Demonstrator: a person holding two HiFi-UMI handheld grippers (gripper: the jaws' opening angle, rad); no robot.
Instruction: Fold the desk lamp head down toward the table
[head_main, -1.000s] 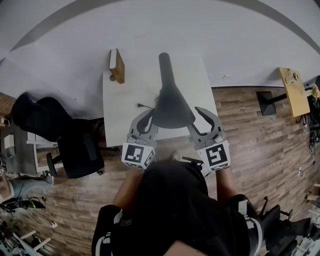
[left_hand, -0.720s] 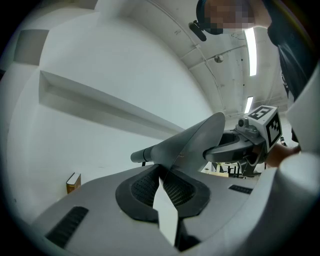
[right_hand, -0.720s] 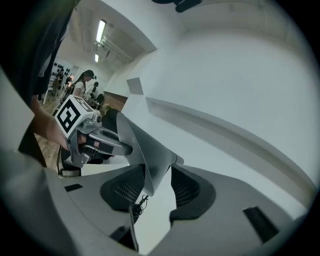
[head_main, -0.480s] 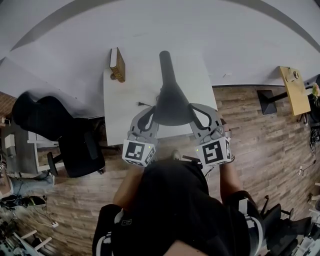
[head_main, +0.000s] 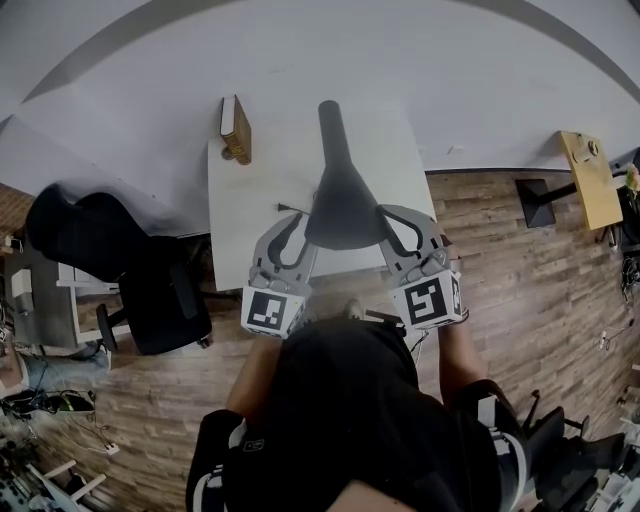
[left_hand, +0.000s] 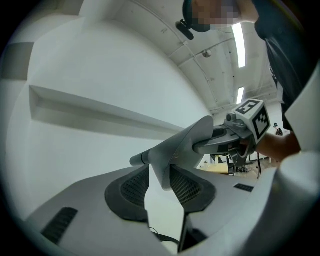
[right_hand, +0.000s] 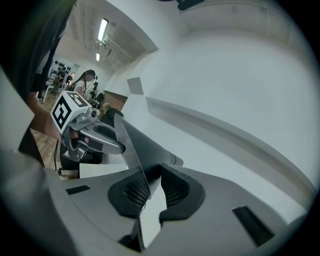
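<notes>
Office chair (head_main: 120, 270) at far left; book (head_main: 234, 130) standing at the left rear corner of the white table (head_main: 250, 210). Left gripper (head_main: 293, 228) at the left rim of the grey lamp head (head_main: 343, 205), jaws opening, the rim between them with a gap on one side. Lamp head, a flared cone, over the table's front part, neck running rearward. Right gripper (head_main: 392, 222) at the right rim, jaws closing, pads against both faces of the rim. Wooden stand (head_main: 588, 180) at far right

Lamp (head_main: 343, 205) on table (head_main: 245, 222); chair (head_main: 100, 240) left.
</notes>
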